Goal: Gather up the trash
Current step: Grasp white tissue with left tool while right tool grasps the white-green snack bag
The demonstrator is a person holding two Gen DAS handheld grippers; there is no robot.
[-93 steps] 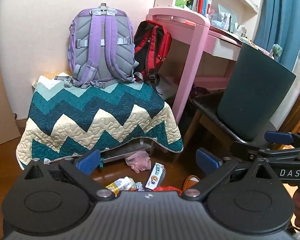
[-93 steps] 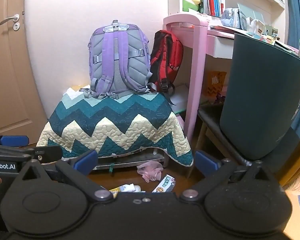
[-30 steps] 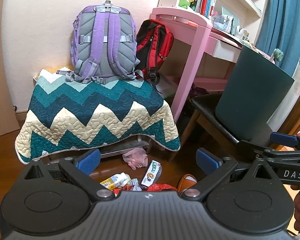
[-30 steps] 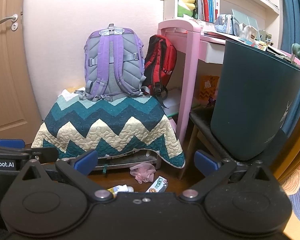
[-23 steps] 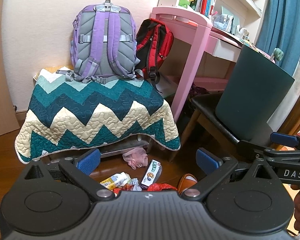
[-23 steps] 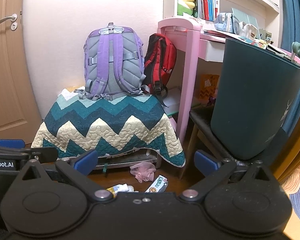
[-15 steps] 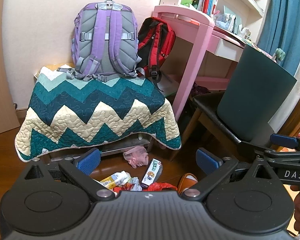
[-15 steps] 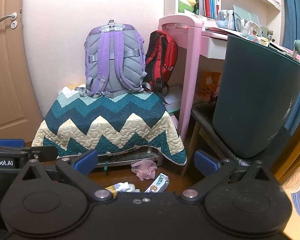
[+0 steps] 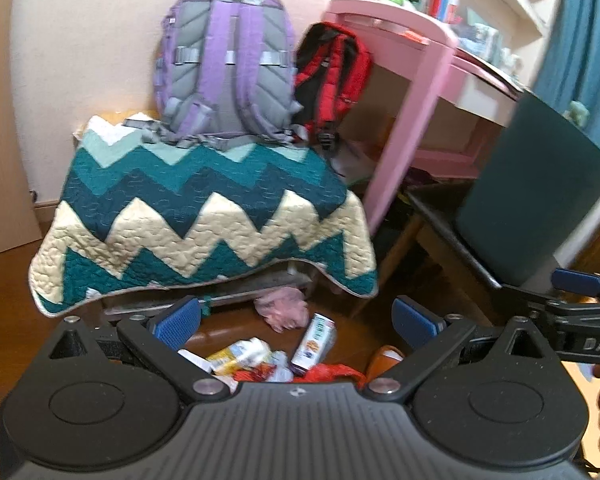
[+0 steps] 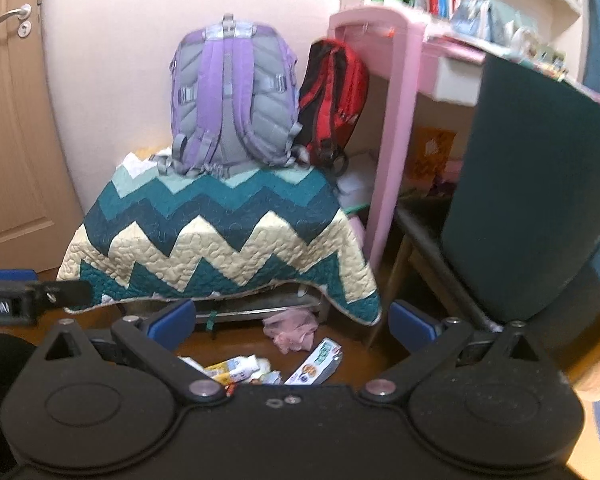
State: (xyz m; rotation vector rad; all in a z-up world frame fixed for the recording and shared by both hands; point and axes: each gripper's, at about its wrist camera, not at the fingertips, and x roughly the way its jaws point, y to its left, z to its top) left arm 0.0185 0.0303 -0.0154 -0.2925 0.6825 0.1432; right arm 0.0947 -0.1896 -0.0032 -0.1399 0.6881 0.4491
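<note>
Trash lies on the wood floor in front of a quilt-covered stand: a crumpled pink bag (image 9: 281,309), a small drink carton (image 9: 314,339), a yellow and white wrapper (image 9: 238,356), a red wrapper (image 9: 328,372) and an orange piece (image 9: 387,356). The right wrist view shows the pink bag (image 10: 290,330), the carton (image 10: 316,362) and the wrapper (image 10: 236,367). My left gripper (image 9: 296,320) is open and empty above the pile. My right gripper (image 10: 290,318) is open and empty, held beside the left one. A dark teal bin (image 9: 532,200) stands at the right, also in the right wrist view (image 10: 536,184).
A zigzag quilt (image 9: 204,220) covers a low stand with a purple backpack (image 9: 224,64) and a red backpack (image 9: 328,76) on it. A pink desk (image 9: 404,96) and a dark stool (image 9: 440,216) under the bin stand at the right. A door (image 10: 8,120) is at the left.
Both grippers have moved forward and tipped down a little toward the trash pile, which shows more fully between the fingers. Both stay open and empty.
</note>
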